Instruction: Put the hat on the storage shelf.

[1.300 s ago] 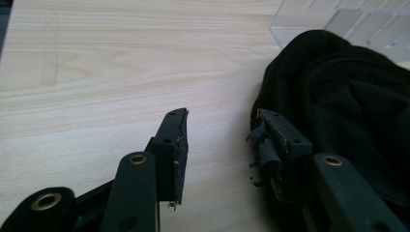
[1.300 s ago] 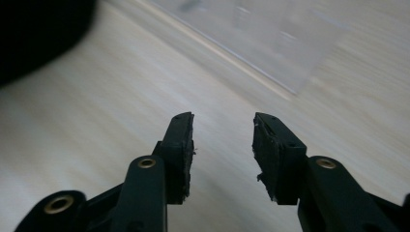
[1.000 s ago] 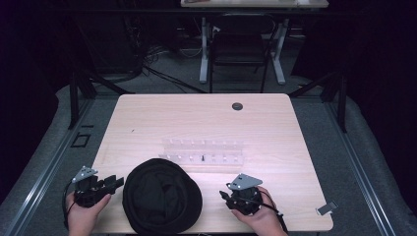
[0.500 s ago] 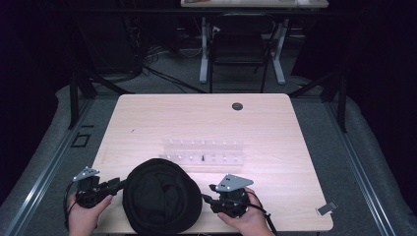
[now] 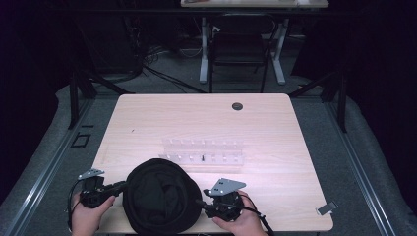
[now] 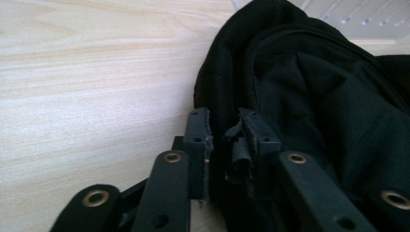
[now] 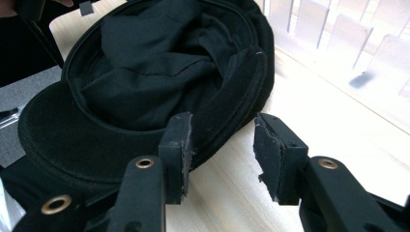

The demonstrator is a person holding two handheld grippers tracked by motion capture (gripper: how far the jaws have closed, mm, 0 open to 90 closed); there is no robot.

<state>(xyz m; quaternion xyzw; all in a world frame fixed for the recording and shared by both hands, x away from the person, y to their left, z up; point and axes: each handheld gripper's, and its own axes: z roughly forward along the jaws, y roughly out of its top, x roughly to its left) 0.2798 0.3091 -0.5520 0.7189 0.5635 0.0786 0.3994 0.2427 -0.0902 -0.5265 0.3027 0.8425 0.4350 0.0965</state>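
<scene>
A black hat [image 5: 160, 201] lies crown-down near the table's front edge, its lining facing up. My left gripper [image 5: 120, 186] is at its left side; in the left gripper view the jaws [image 6: 225, 140] have just been closing and now pinch the hat's [image 6: 314, 96] rim between their pads. My right gripper [image 5: 200, 204] is at the hat's right side. Its jaws [image 7: 222, 145] have just been opening and stand apart. The hat's [image 7: 145, 63] rim lies between them against the left pad, and bare wood shows before the right pad.
A clear plastic rack [image 5: 204, 152] with small slots stands just behind the hat on the wooden table [image 5: 196, 118]. A dark cable hole [image 5: 237, 106] sits near the far edge. A small grey tag [image 5: 326, 208] lies at the front right corner.
The right hand has slid left along the front edge, up to the hat's rim. The left hand has stayed where it was.
</scene>
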